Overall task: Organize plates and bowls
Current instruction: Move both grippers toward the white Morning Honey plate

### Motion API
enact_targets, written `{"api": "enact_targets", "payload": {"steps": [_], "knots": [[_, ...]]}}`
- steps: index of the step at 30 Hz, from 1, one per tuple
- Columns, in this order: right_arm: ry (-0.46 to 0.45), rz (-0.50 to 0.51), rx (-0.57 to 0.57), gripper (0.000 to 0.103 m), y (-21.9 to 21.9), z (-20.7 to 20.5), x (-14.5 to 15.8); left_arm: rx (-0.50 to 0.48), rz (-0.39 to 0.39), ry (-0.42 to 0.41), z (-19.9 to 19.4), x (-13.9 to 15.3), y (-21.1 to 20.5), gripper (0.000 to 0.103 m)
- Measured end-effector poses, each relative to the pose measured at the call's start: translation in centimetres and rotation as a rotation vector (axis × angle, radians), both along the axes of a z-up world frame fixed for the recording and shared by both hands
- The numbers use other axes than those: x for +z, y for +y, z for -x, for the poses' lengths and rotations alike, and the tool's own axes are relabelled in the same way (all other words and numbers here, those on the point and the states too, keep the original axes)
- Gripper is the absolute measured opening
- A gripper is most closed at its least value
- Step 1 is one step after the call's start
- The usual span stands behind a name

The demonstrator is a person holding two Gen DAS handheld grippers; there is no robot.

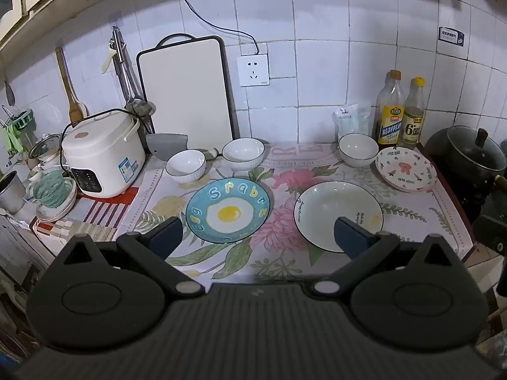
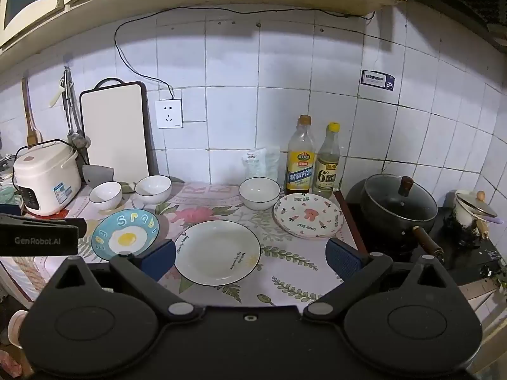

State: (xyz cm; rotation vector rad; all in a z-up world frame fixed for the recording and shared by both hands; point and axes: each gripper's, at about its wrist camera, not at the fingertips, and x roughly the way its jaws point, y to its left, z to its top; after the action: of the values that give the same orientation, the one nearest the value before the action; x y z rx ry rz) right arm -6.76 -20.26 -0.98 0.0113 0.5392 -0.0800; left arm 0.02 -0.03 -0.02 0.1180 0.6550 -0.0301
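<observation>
The left gripper hangs over the counter's near edge with its jaws spread wide and empty, as does the right gripper. On the floral cloth the blue egg plate lies left of the white plate. The patterned pink plate sits at the right, just beside one white bowl. Two more bowls stand near the rice cooker.

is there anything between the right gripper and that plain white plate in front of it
Nothing visible. The right gripper hangs open above the floral cloth, and the white plate lies just ahead between its fingers. The egg plate sits off to the left.
</observation>
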Motion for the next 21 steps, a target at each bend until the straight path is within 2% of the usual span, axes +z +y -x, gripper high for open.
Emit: {"api": "enact_targets", "payload": {"steps": [21], "knots": [[0.043,0.004,-0.043,0.102,-0.5,-0.9,-0.8,-0.036,0.071,0.043,-0.7,-1.5,0.5,0.103]]}}
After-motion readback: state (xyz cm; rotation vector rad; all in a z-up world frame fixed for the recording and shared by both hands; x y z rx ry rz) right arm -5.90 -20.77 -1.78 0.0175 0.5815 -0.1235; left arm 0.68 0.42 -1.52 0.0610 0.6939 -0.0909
